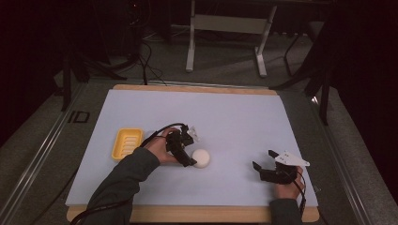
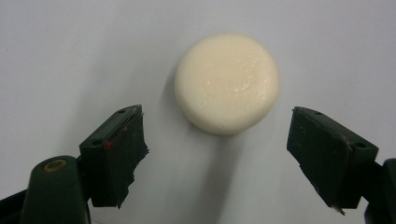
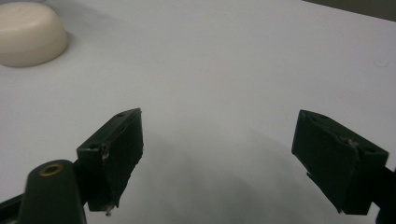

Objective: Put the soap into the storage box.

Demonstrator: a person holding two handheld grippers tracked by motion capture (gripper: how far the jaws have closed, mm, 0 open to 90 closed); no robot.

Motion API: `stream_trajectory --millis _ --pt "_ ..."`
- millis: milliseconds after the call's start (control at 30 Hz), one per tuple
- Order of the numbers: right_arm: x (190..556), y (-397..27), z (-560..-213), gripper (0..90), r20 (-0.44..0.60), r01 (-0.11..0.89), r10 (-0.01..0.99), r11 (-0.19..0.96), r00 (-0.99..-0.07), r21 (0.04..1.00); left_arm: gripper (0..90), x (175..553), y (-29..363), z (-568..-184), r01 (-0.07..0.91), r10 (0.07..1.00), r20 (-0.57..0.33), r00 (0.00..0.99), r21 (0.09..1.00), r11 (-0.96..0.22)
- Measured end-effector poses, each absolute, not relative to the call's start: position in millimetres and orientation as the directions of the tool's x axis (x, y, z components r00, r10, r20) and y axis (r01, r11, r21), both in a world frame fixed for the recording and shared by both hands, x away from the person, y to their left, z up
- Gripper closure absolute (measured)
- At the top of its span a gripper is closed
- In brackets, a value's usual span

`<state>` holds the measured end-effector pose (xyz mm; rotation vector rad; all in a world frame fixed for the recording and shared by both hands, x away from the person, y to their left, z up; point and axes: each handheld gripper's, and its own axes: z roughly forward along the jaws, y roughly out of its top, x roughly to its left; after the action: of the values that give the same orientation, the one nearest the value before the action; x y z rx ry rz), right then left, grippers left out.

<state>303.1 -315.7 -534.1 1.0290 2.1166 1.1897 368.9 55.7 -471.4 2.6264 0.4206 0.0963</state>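
White-covered table (image 1: 225, 112) with soap (image 1: 201, 158) and yellow dish (image 1: 127, 142)

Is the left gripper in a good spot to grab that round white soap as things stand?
Probably yes. The left gripper stands open right at the soap, which lies just ahead of its jaws on the bare white mat, nothing between them.
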Motion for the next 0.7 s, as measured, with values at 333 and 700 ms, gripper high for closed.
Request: stream_trajectory --millis 333,700 --pt "303 -316 -534 16.2 -0.06 0.368 0.804 0.336 -0.591 0.867 13.5 370 46 -474 0.286 0.321 0.001 0.947 0.451 -0.845" --pt "303 -316 -534 16.3 -0.058 0.369 0.803 0.335 -0.593 0.867 13.3 375 36 -477 0.277 0.299 -0.012 0.954 0.415 -0.867"
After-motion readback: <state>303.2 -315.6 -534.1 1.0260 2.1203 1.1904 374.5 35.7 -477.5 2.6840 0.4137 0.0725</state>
